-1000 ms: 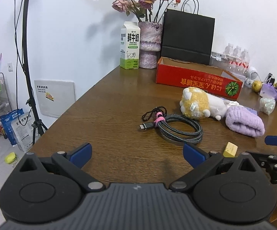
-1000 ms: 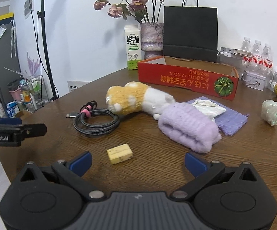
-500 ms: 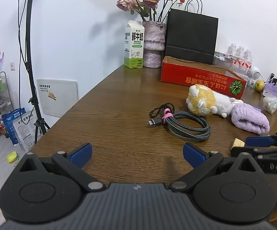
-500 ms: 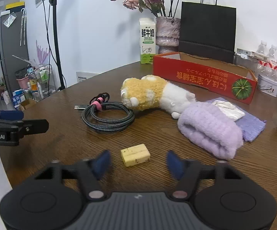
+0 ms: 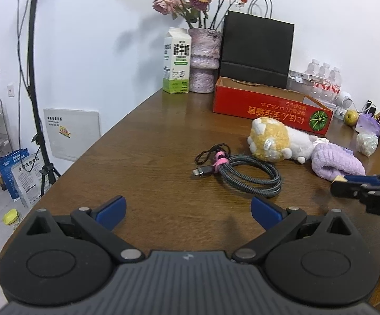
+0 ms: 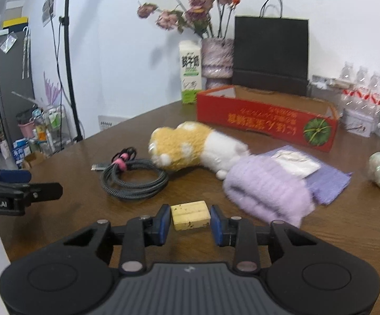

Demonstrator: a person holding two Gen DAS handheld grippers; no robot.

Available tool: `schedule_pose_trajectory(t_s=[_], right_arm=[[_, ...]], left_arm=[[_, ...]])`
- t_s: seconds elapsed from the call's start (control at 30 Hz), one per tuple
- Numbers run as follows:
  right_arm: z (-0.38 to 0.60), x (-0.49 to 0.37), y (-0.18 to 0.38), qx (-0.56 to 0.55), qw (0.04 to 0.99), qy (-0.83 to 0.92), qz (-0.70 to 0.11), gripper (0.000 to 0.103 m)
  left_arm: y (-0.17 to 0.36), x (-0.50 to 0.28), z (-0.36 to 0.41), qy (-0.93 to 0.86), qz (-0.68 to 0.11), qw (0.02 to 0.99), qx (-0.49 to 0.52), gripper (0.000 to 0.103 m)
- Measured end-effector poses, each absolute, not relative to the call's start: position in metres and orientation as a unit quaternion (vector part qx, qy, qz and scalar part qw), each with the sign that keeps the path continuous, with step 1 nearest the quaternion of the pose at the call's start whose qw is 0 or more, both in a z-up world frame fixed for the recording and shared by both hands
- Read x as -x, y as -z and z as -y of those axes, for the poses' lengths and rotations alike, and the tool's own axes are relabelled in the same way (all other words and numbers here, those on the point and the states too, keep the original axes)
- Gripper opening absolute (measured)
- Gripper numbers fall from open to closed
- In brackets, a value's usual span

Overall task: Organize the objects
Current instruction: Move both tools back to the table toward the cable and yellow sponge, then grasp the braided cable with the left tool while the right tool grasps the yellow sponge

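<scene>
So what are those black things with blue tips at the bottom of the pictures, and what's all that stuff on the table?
Those are two grabbing tools, one in each of a person's hands, not a robot. Each has a camera looking out along its two blue-tipped fingers, so each picture is one tool's own view.

The right gripper has just closed its fingers on a small yellow block. The left gripper is wide open, holding nothing.

On the brown table lie a coiled cable, a yellow and white plush toy, a rolled purple towel and a red box. At the back stand a milk carton, a vase of flowers and a black bag.
</scene>
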State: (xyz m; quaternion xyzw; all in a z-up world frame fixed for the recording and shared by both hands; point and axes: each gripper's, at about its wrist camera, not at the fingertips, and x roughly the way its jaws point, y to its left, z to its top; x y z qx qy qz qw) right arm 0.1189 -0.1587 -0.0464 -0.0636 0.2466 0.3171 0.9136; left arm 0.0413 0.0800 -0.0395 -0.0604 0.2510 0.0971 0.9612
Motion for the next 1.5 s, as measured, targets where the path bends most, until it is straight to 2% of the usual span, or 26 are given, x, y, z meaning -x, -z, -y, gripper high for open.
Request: schedule_pose_trajectory(t_s=[0.63, 0.97, 1.27, 1.5], right_arm=[[0.242, -0.156, 0.036, 0.034, 0.947, -0.239, -0.213, 0.031], [0.251, -0.177, 0.044, 0.037, 0.954, -0.214, -0.205, 0.031], [0.253, -0.180, 0.046, 0.028, 0.952, -0.220, -0.210, 0.031], [0.255, -0.182, 0.046, 0.017, 0.951, -0.223, -0.213, 0.031]], left_arm=[[0.023, -0.114, -0.040, -0.046, -0.280, 0.958, -0.026, 0.103], [0.029, -0.157, -0.035, -0.013, -0.339, 0.939, -0.056, 0.103], [0.036, -0.189, -0.047, 0.029, -0.420, 0.907, -0.030, 0.103], [0.043, -0.198, -0.037, 0.053, -0.436, 0.898, -0.032, 0.103]])
